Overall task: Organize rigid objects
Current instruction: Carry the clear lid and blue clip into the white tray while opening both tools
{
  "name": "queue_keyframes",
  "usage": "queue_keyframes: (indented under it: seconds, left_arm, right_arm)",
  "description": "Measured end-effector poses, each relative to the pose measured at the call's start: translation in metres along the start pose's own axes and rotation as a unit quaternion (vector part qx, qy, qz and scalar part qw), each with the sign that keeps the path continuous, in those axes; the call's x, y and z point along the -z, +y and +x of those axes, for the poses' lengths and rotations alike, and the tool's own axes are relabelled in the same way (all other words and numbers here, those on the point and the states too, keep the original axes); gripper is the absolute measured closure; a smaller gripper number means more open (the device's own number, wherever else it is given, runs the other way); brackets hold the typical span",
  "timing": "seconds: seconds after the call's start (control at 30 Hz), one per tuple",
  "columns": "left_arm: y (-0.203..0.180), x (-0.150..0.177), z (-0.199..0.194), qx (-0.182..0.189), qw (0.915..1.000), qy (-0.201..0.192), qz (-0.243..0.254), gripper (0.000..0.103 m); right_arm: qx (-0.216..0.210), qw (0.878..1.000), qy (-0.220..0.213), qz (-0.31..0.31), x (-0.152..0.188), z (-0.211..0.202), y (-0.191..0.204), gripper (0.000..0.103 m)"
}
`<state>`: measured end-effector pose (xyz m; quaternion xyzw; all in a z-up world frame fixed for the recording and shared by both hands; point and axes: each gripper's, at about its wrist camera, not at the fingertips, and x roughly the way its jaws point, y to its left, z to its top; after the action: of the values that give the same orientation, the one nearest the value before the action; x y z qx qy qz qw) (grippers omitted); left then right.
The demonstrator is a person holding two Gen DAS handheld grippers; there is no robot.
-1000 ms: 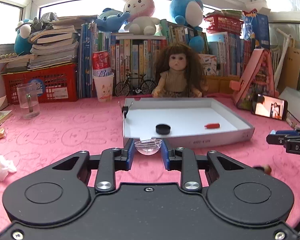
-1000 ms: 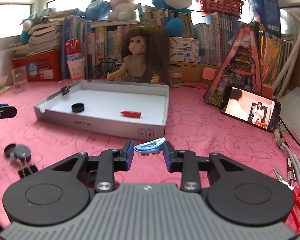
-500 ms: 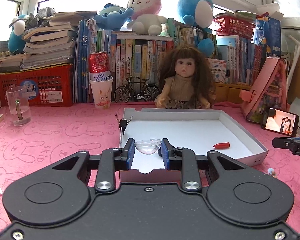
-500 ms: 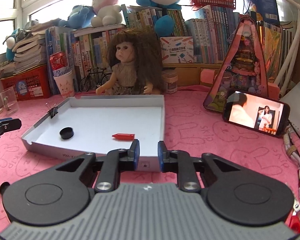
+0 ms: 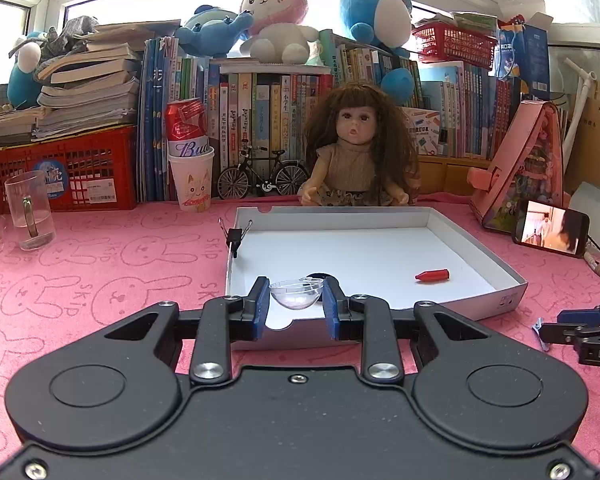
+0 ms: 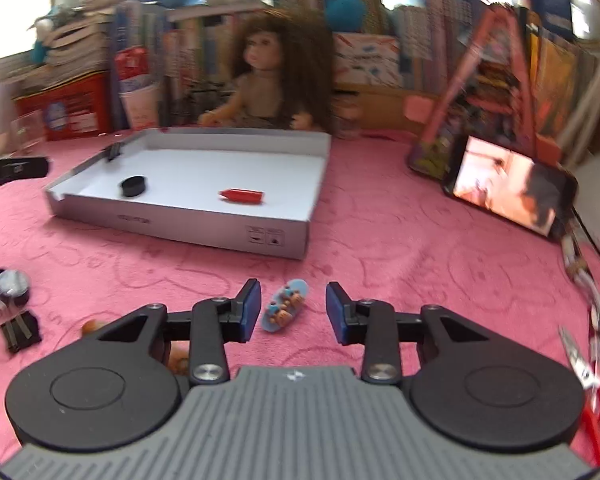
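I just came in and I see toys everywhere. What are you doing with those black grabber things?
A person is tidying small things into the white box. The left gripper is shut on a clear little dome held over the box's near edge. The right gripper is opening, with a small blue toy skateboard lying on the pink cloth between its fingers, untouched.

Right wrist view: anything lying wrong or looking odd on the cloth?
Yes. The small blue toy skateboard lies upside down on the pink cloth, wheels up, between the opening right tongs, whose pads do not touch it. It lies outside the white box. The view is blurred, so finer damage cannot be judged.
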<state>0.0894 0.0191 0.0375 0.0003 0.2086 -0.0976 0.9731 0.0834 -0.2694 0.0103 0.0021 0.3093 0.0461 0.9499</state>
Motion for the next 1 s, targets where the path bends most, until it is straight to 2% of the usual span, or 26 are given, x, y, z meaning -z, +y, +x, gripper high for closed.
queue_keyframes:
  seconds: [0.07,0.13,0.17,0.2,0.27,0.53,0.67,1.0]
  left_arm:
    - [0.000,0.000,0.000,0.000,1.0000,0.001,0.001,0.077]
    - [0.000,0.000,0.001,0.000,1.0000,0.002,0.001,0.077]
    - [-0.001,0.000,0.001,0.000,1.0000,0.002,0.001,0.077]
    - [0.000,0.000,0.001,0.000,1.0000,0.001,0.001,0.077]
    - [-0.001,0.000,0.001,0.000,1.0000,0.001,0.001,0.077]
    - [0.000,-0.009,0.012,-0.004,1.0000,-0.007,-0.003,0.077]
    - [0.003,-0.017,0.029,-0.008,0.9999,-0.001,-0.012,0.077]
    - [0.008,-0.029,0.090,-0.031,0.9981,0.047,-0.026,0.077]
  right_arm:
    - [-0.003,1.000,0.013,0.024,0.000,0.005,-0.001,0.049]
    - [0.001,0.999,0.014,0.036,0.002,0.006,0.000,0.065]
    - [0.008,0.999,0.015,0.034,0.001,0.006,0.002,0.076]
    - [0.011,0.999,0.014,0.032,0.001,0.006,0.005,0.081]
    - [0.012,0.999,0.008,0.030,0.000,0.004,0.008,0.083]
    - [0.008,0.999,-0.033,0.024,-0.022,-0.011,0.016,0.084]
    - [0.005,0.999,-0.046,0.023,-0.040,-0.004,0.021,0.084]
    - [-0.007,0.998,0.001,0.070,-0.077,0.061,0.018,0.084]
